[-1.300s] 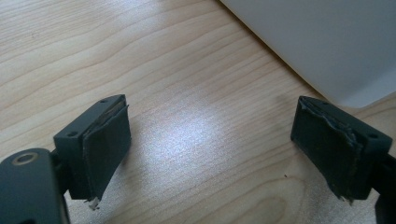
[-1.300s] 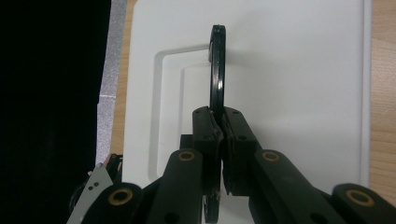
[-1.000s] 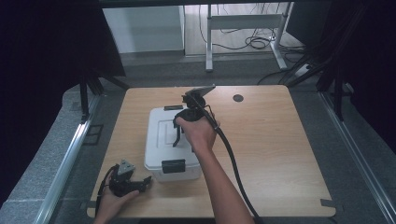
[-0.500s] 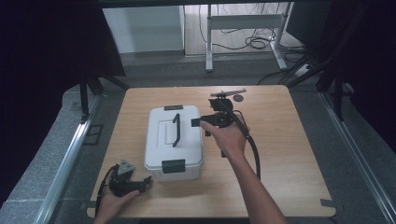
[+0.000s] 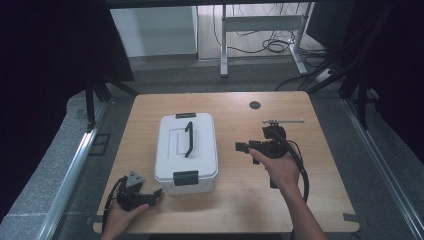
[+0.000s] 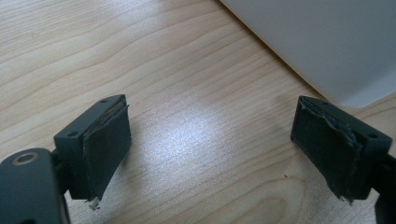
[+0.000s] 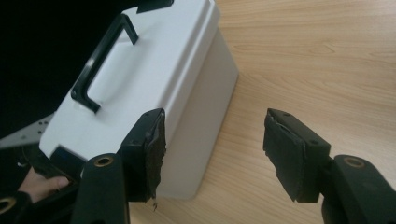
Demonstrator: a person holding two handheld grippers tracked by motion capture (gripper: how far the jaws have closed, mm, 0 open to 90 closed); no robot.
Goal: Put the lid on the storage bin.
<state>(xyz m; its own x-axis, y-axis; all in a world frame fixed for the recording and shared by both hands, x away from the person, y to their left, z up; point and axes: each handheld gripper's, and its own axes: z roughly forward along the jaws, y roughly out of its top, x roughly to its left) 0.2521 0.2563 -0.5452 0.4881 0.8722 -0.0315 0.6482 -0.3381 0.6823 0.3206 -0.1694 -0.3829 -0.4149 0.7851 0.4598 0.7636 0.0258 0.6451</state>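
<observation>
Right hand-held gripper held low over the worktop, right of the white box, jaws spread, pointing at its side. Left hand-held gripper rests at box's near-left corner, jaws apart, nothing between them.

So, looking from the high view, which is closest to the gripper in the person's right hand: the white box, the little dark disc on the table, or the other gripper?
From the right gripper:
1. White box, just to its left.
2. Dark disc, at the table's far edge.
3. Left gripper, beyond the box at the near left corner.
</observation>
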